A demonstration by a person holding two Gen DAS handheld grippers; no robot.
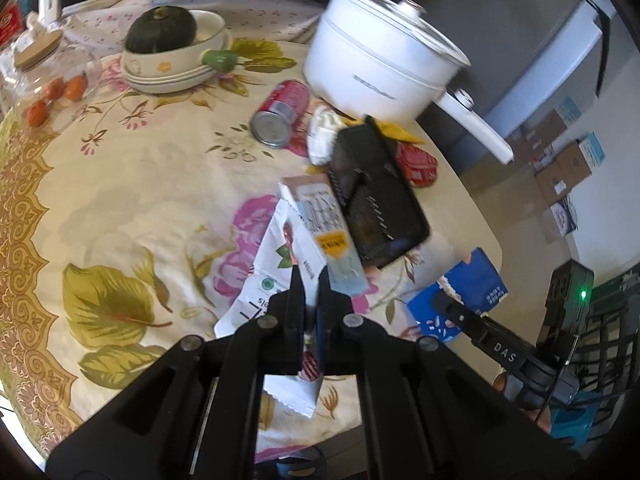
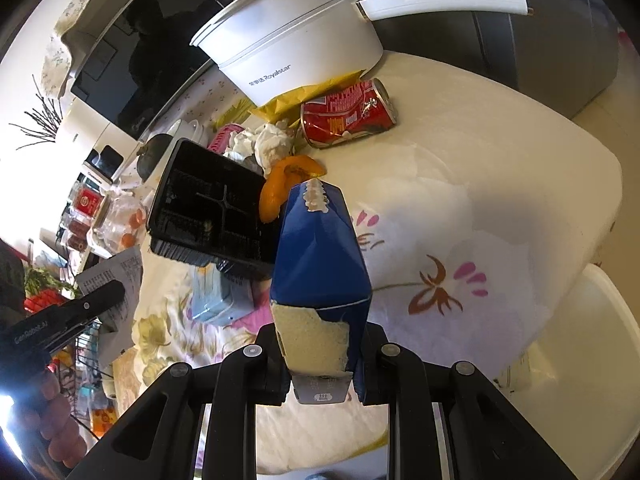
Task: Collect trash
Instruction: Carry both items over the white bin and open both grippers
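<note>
My left gripper point(image 1: 311, 280) is shut on a white snack wrapper point(image 1: 276, 268) and holds it just above the flowered tablecloth. A pale blue carton point(image 1: 326, 220) lies beside it. My right gripper point(image 2: 320, 344) is shut on a blue carton point(image 2: 318, 248) with a torn base; the carton also shows in the left wrist view point(image 1: 464, 296). A black plastic tray point(image 2: 212, 208) leans on the trash pile. A crushed red can point(image 2: 348, 114), crumpled tissue point(image 2: 272, 140), orange peel point(image 2: 286, 184) and a yellow wrapper point(image 2: 308, 92) lie by the pot. A second red can point(image 1: 282, 114) lies on its side.
A white electric pot point(image 1: 380, 56) with a long handle stands at the table's far side. A bowl with a dark squash point(image 1: 168, 40) and a glass jar point(image 1: 40, 80) stand at the left. Cardboard boxes point(image 1: 568, 168) sit on the floor beyond the table edge.
</note>
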